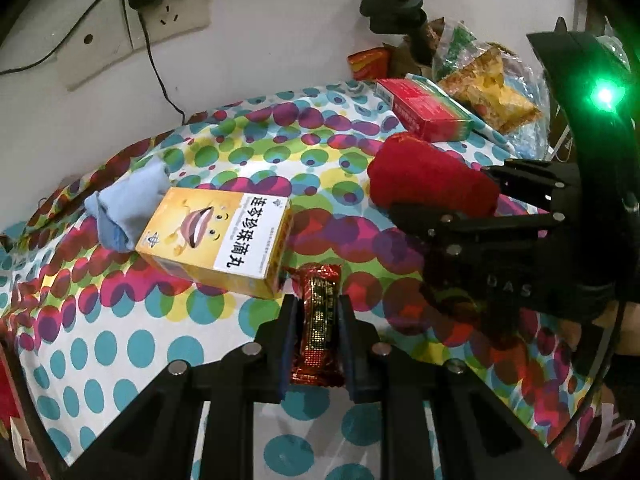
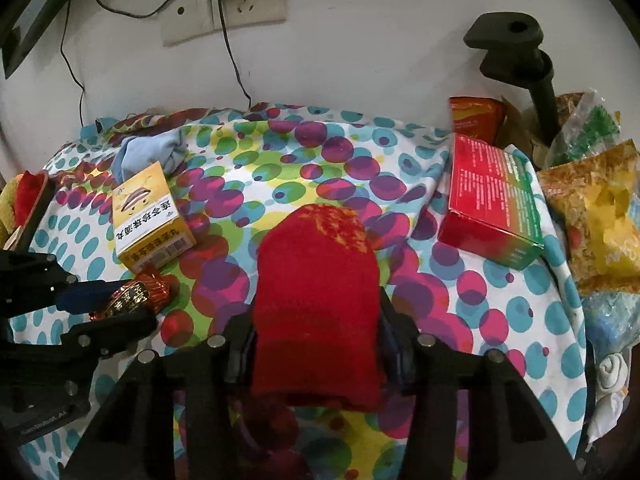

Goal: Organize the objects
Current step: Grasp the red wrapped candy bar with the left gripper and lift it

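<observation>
Both grasps made on the spotted cloth of the table [image 1: 132, 344]: left tongs [image 1: 318, 320] clamped on a foil-wrapped candy bar [image 1: 320, 320] beside the yellow box [image 1: 216, 240], right tongs [image 2: 316, 344] gripping a red sock [image 2: 316, 280]; next, probably, lifting each clear toward its own pile.

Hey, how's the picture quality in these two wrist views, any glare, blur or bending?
Left wrist view: a green light flares at the right edge; fisheye bends the spotted cloth; yellow box lettering sharp. Right wrist view: dim corners, red sock slightly soft.
</observation>
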Demonstrator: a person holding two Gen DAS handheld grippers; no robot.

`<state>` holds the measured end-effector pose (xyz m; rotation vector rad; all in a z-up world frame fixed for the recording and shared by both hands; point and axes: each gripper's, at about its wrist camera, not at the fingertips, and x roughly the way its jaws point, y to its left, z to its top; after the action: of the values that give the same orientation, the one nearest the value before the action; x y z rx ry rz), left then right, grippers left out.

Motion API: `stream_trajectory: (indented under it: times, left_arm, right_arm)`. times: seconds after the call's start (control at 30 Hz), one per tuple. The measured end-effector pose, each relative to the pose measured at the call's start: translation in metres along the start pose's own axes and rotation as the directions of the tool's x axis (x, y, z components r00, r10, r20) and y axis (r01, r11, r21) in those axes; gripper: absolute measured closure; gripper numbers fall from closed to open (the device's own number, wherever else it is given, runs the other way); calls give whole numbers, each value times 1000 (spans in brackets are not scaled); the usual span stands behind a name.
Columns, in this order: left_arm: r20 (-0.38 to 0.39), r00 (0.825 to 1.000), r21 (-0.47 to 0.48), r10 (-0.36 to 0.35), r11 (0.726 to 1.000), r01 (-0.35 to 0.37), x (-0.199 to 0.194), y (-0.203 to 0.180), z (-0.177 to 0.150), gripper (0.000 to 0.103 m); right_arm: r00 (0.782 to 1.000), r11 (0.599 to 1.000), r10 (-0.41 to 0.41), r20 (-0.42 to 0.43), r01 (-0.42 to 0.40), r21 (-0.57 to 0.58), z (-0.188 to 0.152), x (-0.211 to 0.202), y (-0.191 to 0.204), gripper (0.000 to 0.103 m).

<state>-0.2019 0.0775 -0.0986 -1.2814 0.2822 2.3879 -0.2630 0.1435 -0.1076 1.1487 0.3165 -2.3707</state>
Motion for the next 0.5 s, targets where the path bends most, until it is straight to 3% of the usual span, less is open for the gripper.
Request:
stream_trajectory:
  times: [0.5]
  left_arm:
    - [-4,999,-66,36,997,-36,-27,5,-28,84]
  right_arm:
    - [1000,1000,-14,-1,14,-10,0,1,3,56]
